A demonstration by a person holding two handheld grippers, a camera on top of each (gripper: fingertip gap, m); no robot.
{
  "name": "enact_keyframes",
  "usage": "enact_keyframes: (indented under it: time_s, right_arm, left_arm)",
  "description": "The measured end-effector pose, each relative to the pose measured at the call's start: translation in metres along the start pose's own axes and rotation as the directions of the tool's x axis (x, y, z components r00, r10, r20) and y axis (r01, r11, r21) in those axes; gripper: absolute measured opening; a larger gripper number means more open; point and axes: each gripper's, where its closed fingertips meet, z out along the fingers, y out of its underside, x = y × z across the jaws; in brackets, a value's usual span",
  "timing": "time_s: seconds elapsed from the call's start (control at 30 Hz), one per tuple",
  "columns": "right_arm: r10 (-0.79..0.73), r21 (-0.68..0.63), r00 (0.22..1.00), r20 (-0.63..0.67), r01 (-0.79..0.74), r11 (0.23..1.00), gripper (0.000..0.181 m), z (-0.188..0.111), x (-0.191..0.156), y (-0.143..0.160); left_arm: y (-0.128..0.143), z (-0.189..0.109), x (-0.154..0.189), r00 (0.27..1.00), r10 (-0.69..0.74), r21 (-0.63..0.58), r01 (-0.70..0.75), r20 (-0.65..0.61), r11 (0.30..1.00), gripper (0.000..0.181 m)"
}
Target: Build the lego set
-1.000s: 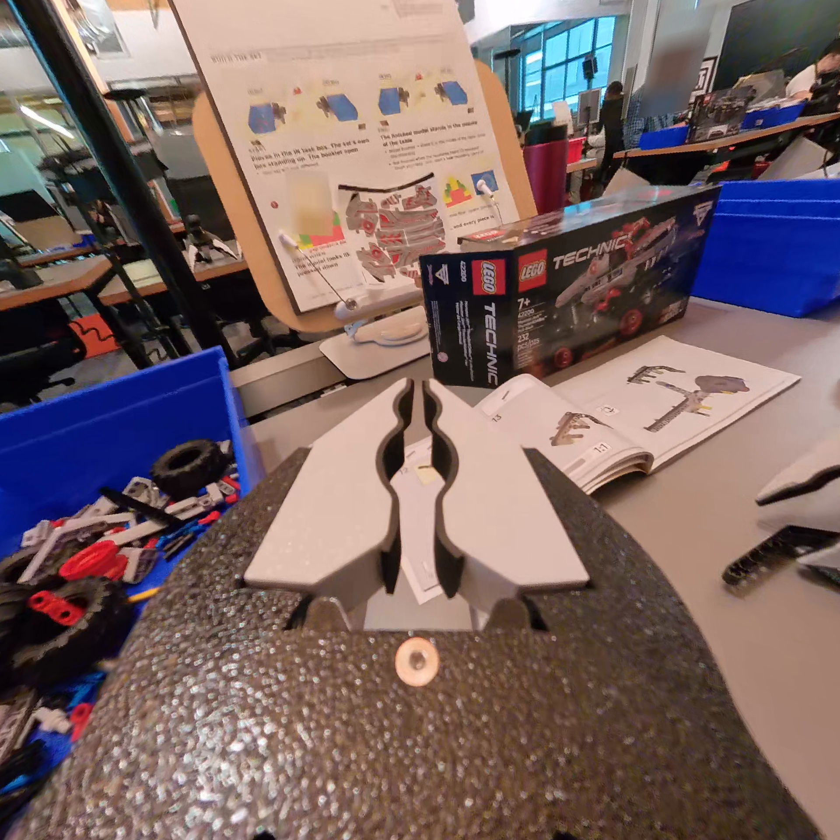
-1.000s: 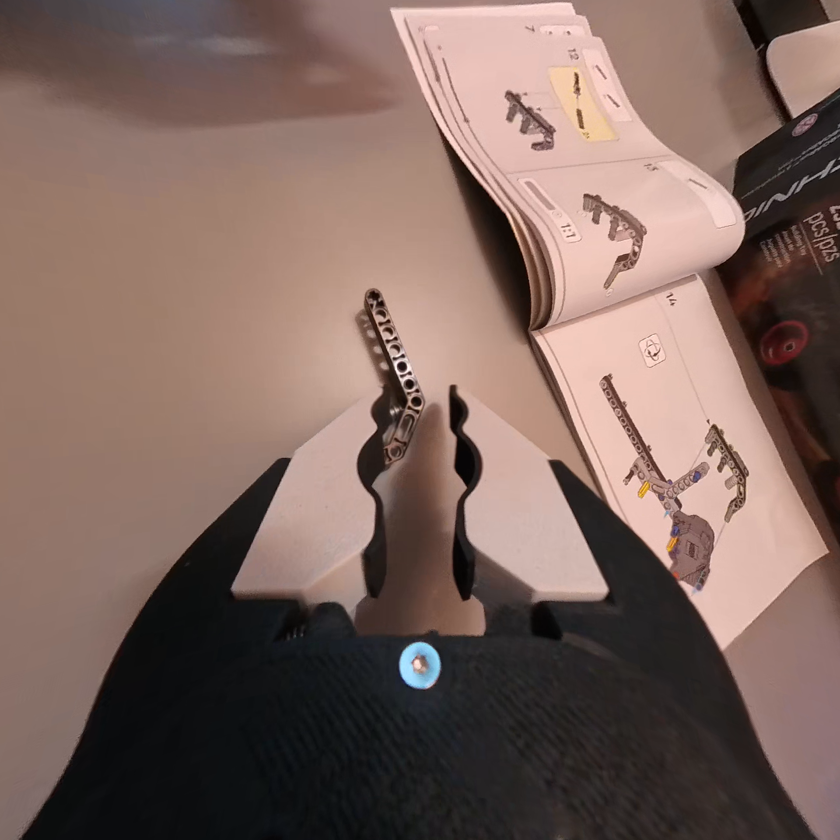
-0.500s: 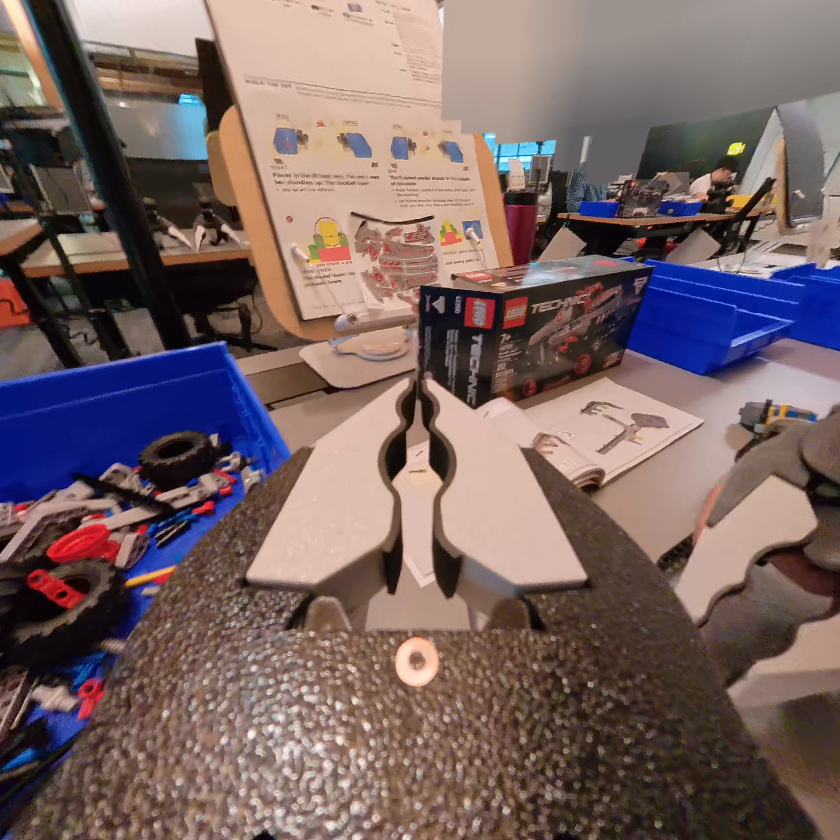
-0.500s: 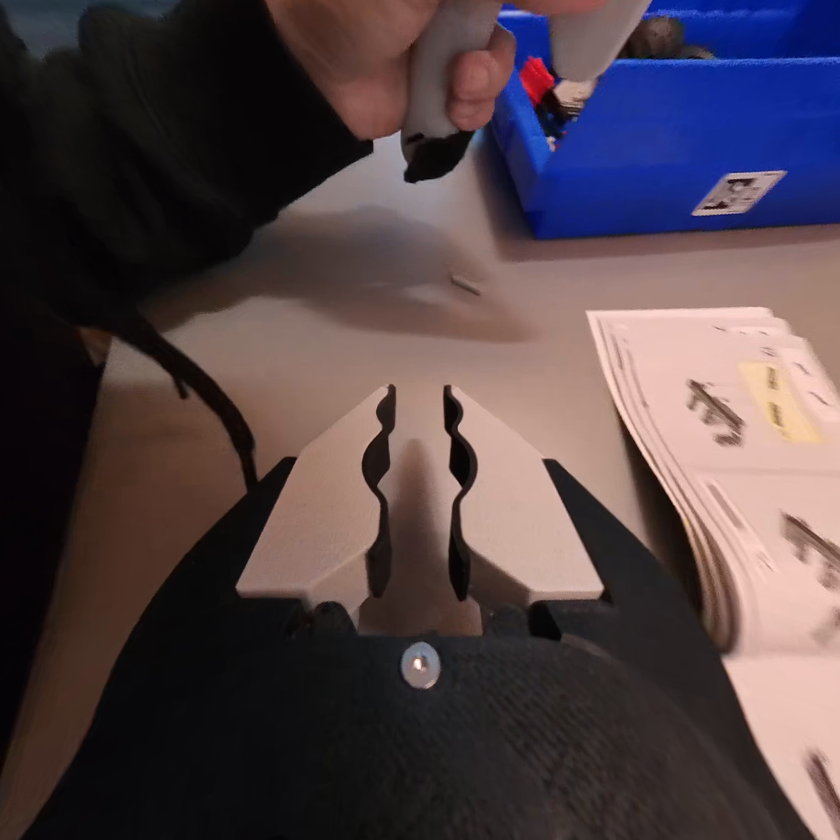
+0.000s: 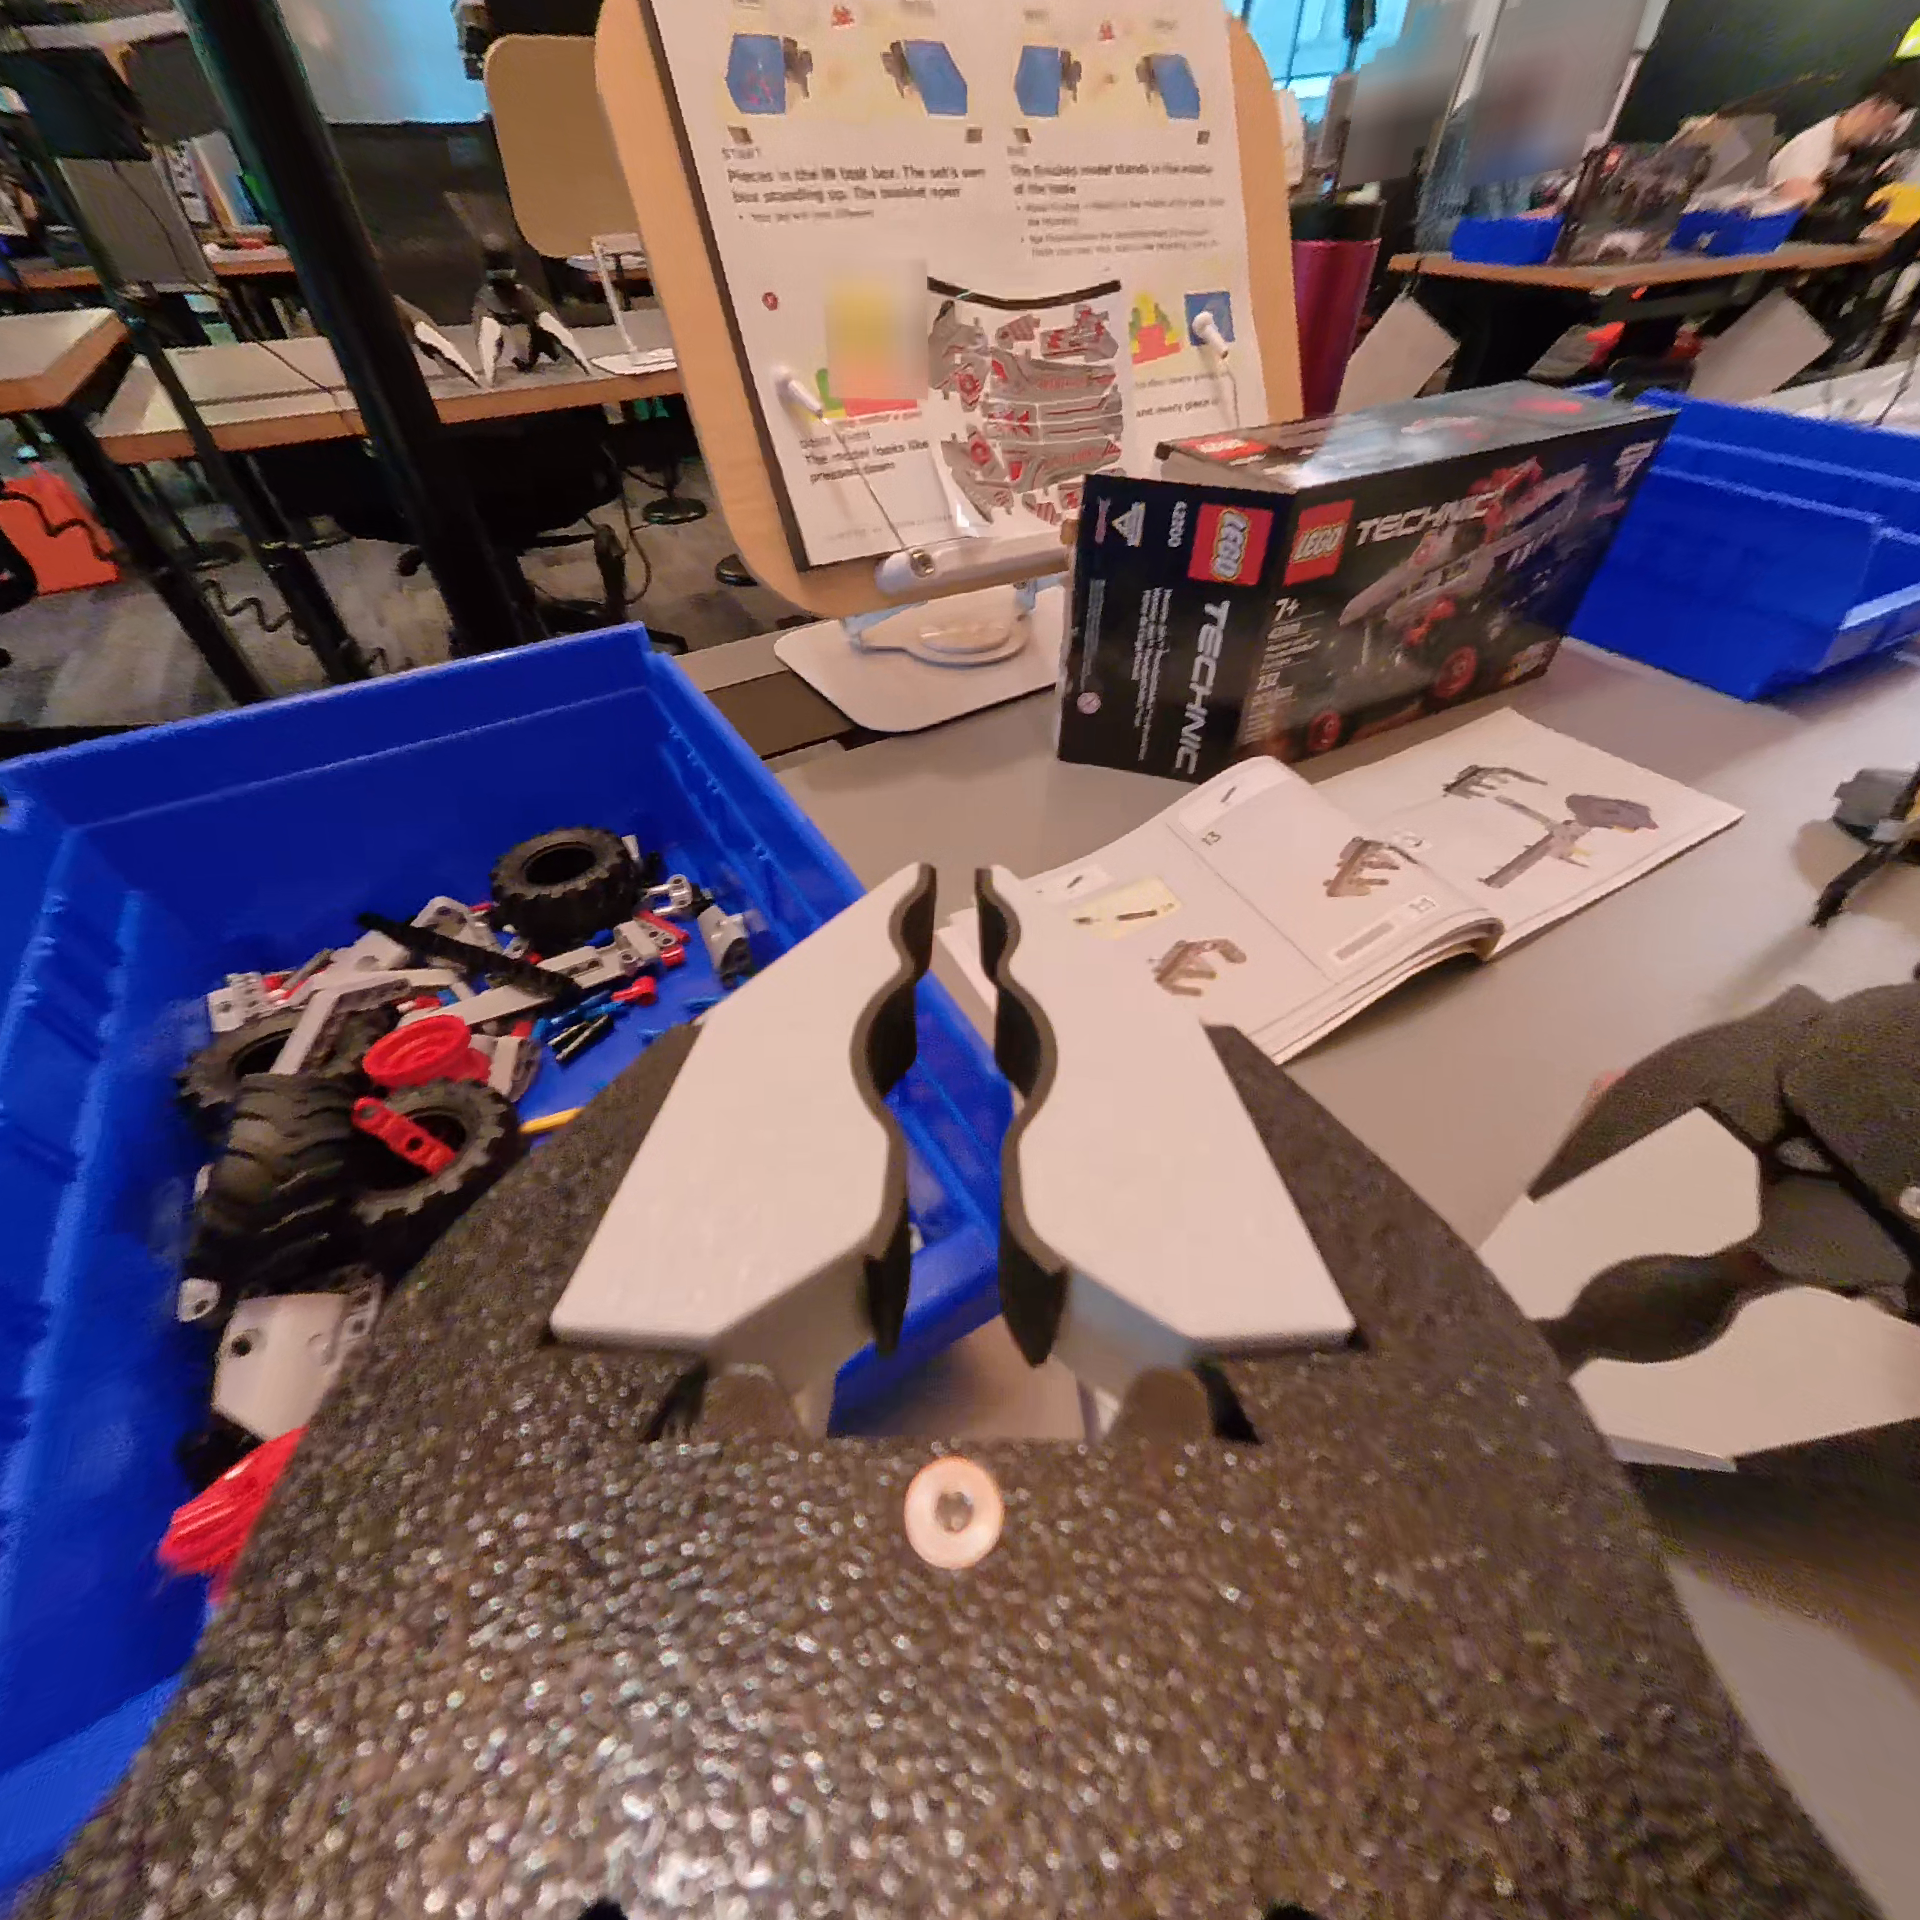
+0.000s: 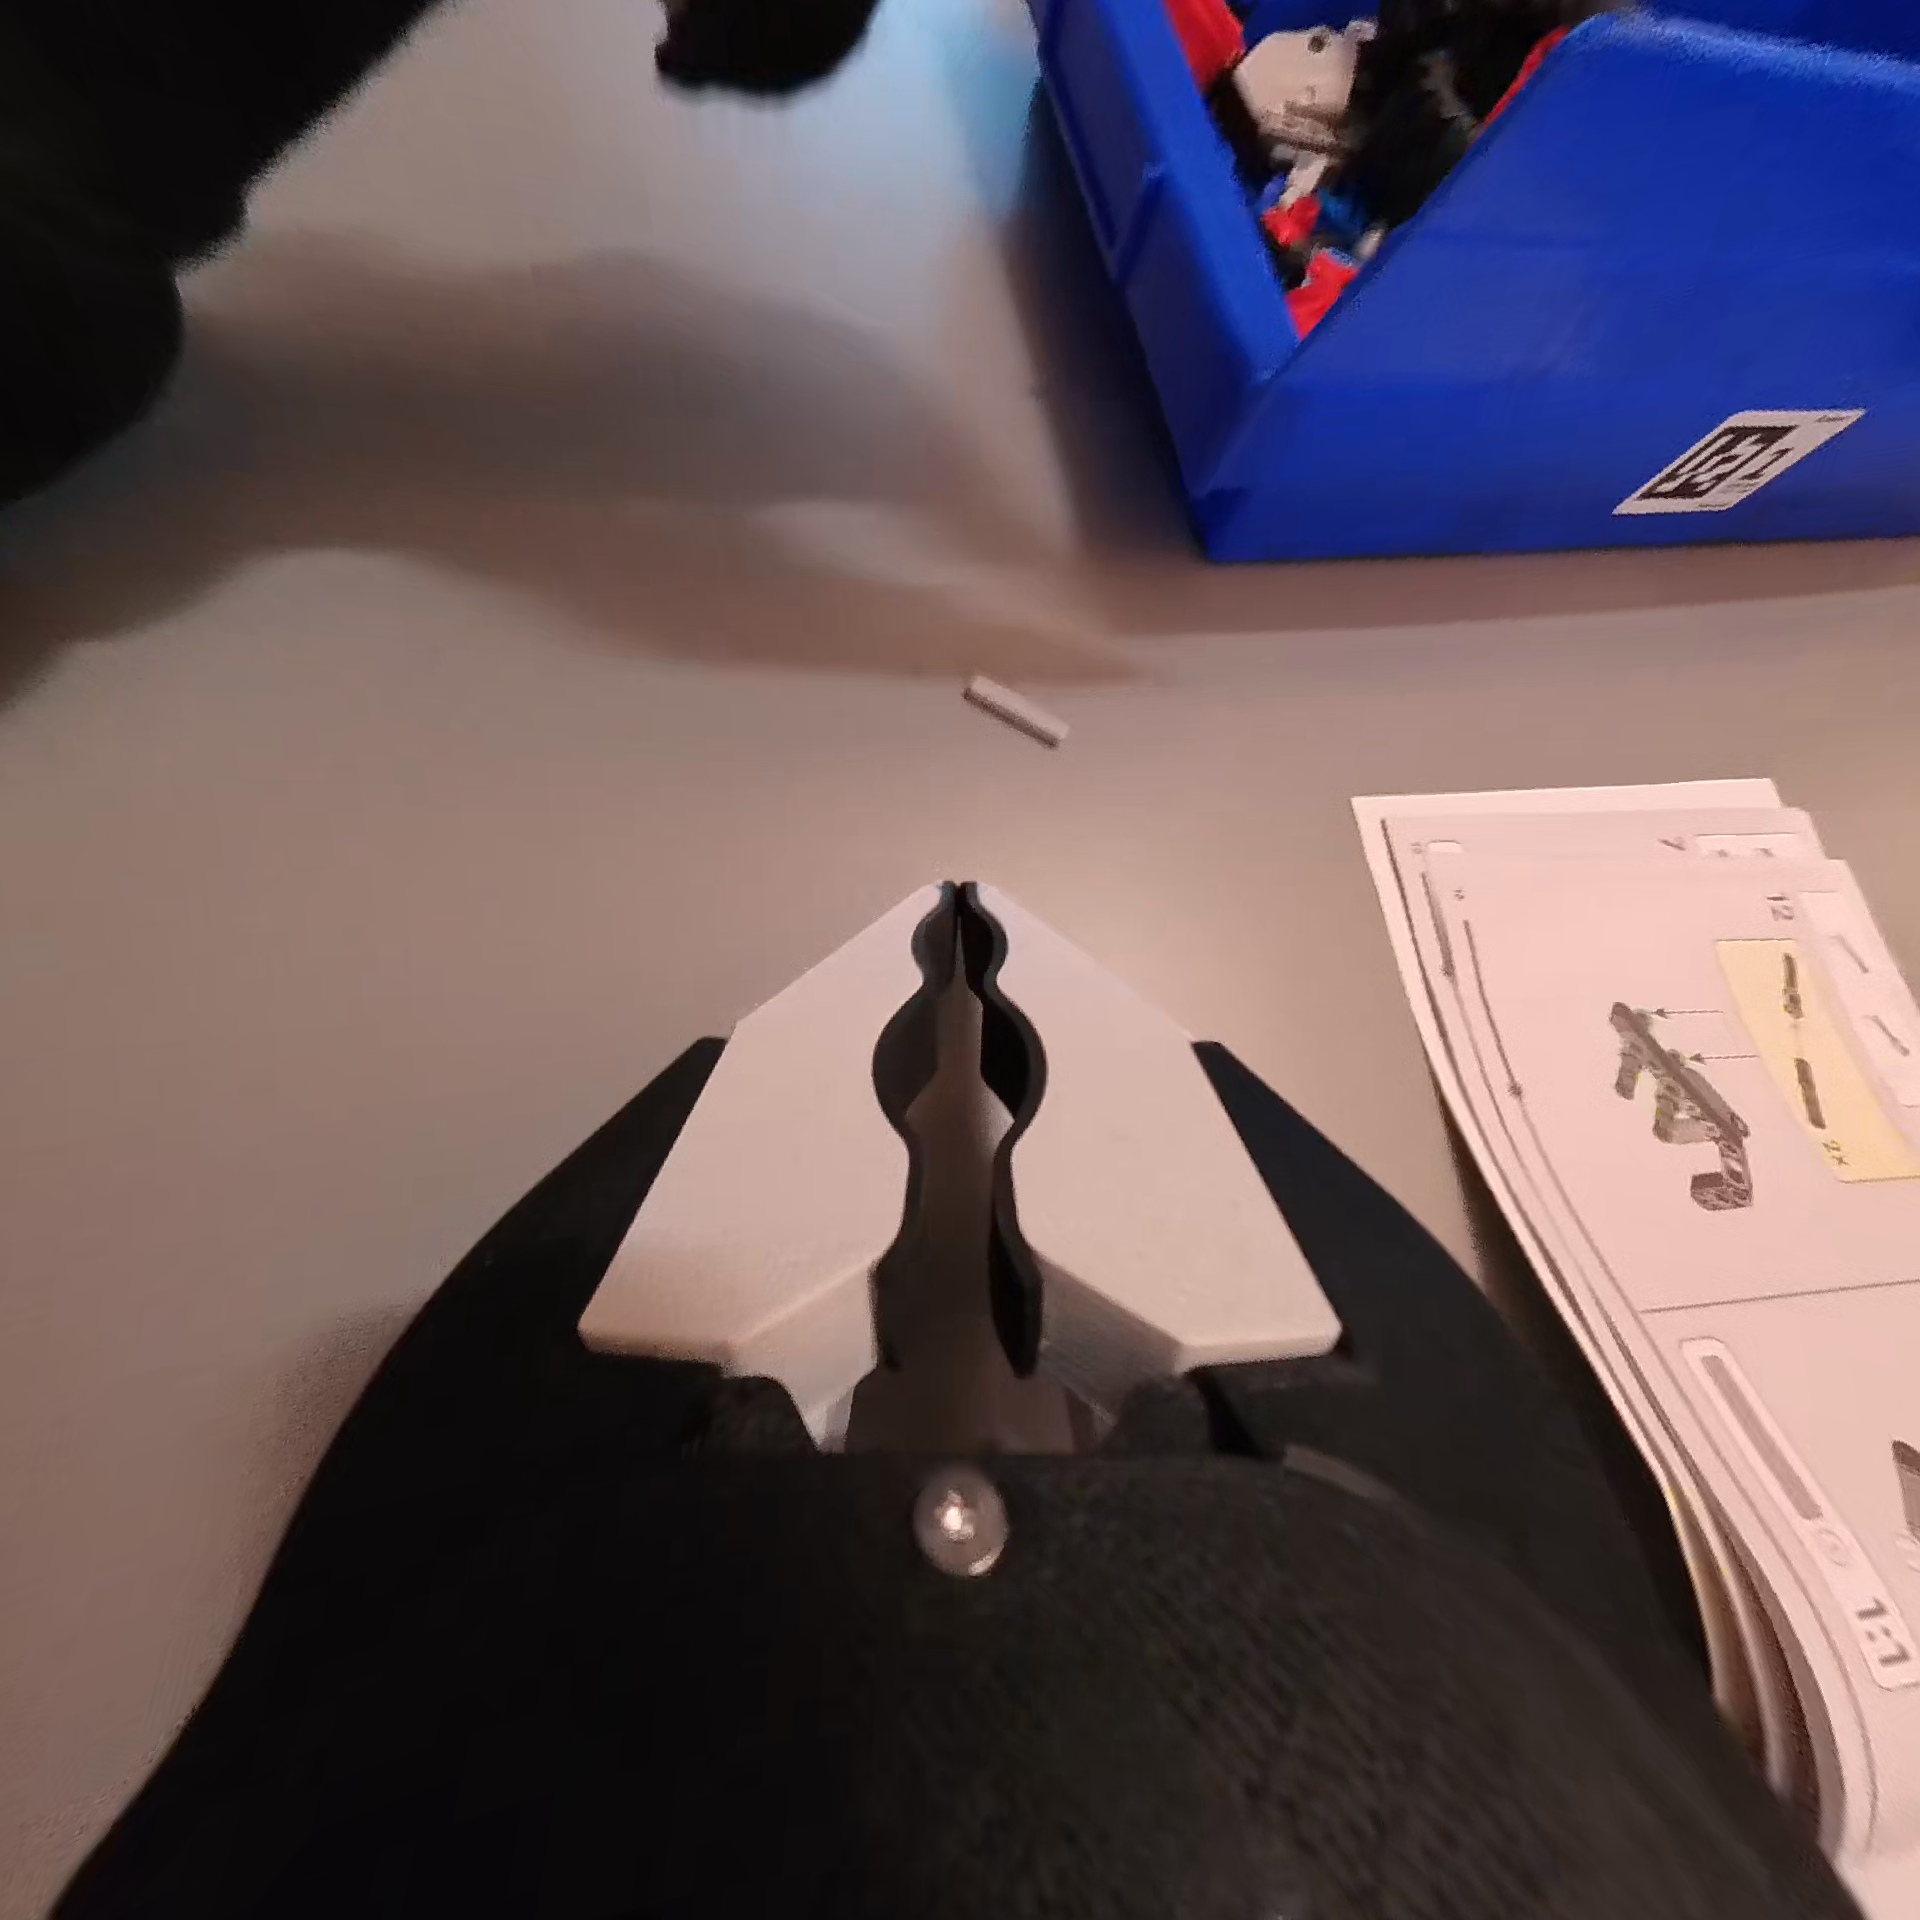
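Both tools [image 5: 954, 904] [image 6: 957, 891]: grey wavy-edged fingers, black textured bodies, perhaps foam.

The right gripper [image 6: 958, 891] is seen above the grey table [image 6: 416, 831], its fingertips pressed together with nothing between them. A small grey pin [image 6: 1015, 711] lies ahead — apart from the tips. A blue bin [image 6: 1538, 416] of pieces is placed at upper right, and an open instruction booklet [image 6: 1683, 1195] at right.

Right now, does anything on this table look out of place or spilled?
One small grey piece lies alone on the bare table, apart from the blue bin that holds the other parts and short of the open booklet. Nothing looks spilled or broken.
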Motion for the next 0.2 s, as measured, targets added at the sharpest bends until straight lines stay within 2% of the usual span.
enact_keyframes:
  time_s: [0.03,0.2]
  right_arm:
    - [-0.013,-0.034,1.0,0.013,0.013,0.999,0.0,0.001,-0.004,0.007]
    - [-0.036,-0.024,0.999,-0.039,0.035,0.999,0.0,-0.002,-0.005,0.007]
  left_arm:
    - [0.0,-0.002,-0.003,1.0,0.013,-0.007,-0.013,0.017,1.0,0.006]
    - [0.002,-0.011,-0.023,0.996,0.034,-0.034,-0.031,0.087,0.999,0.006]
